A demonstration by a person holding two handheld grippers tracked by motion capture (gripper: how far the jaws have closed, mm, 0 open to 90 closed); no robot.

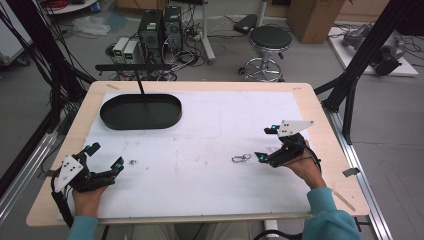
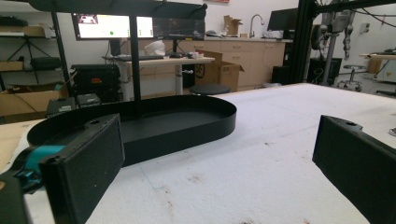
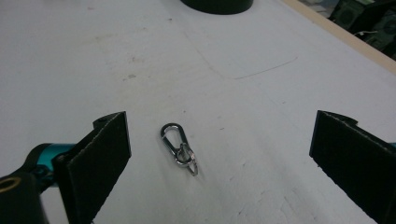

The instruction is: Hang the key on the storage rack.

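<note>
A black oval tray (image 1: 140, 111) is sitting on the white mat (image 1: 210, 130) at about ten o'clock, with a thin black post (image 1: 141, 86) rising from it to a crossbar. Beyond the table, a round black stool (image 1: 270, 38) is standing at one o'clock, computer towers (image 1: 160, 27) at twelve.

Light wooden tabletop (image 1: 320, 107), nearly all covered by a white stained mat (image 1: 225, 120). Black oval tray (image 1: 141, 112) near far left corner, thin black T-shaped stand (image 1: 134, 67) rising from it. Small metal clip with key ring (image 1: 241, 158) right of centre. Tiny dark speck (image 1: 133, 162) toward near left.
</note>
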